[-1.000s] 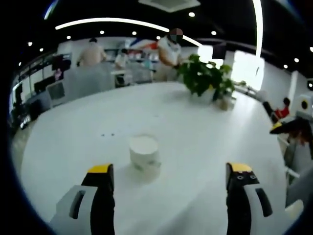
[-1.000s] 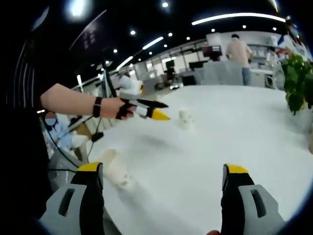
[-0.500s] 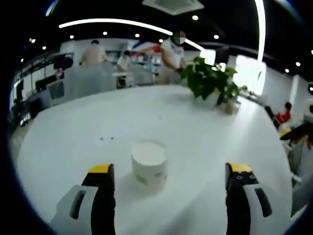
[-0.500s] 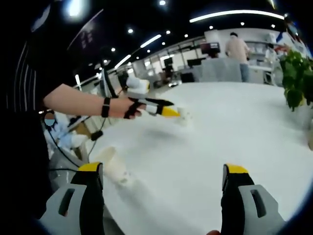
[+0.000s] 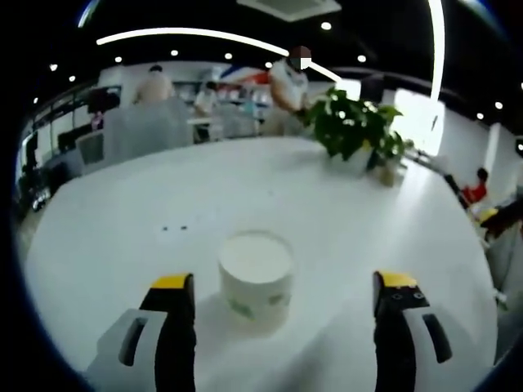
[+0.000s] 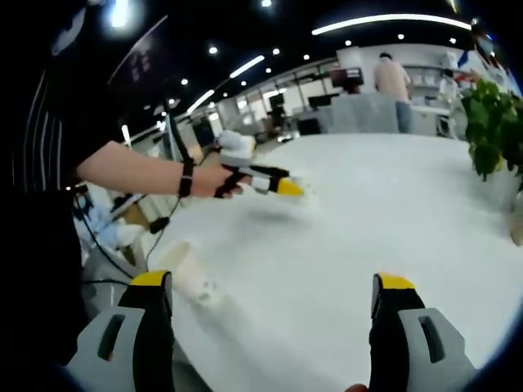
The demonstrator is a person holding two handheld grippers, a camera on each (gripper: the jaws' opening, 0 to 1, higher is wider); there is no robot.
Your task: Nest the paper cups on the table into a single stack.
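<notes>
A white paper cup [image 5: 256, 278] stands upright on the white table [image 5: 122, 245], just ahead of my left gripper [image 5: 284, 286] and between the lines of its two jaws, closer to the left one. That gripper is open and does not touch the cup. In the right gripper view, a hand holds the left gripper [image 6: 288, 188] out over the table, and its yellow tips cover most of that cup. A second paper cup [image 6: 186, 273] lies on its side near the table's left edge, just ahead of the left jaw of my open right gripper [image 6: 272, 286].
A potted green plant [image 5: 355, 126] stands at the table's far side, also seen as the plant [image 6: 490, 131] at the right. People stand among desks and screens behind the table. The wide tabletop [image 6: 384, 220] spreads out ahead.
The left gripper has moved forward to the upright cup, which now looms larger between its jaws. The right gripper has hardly moved.
</notes>
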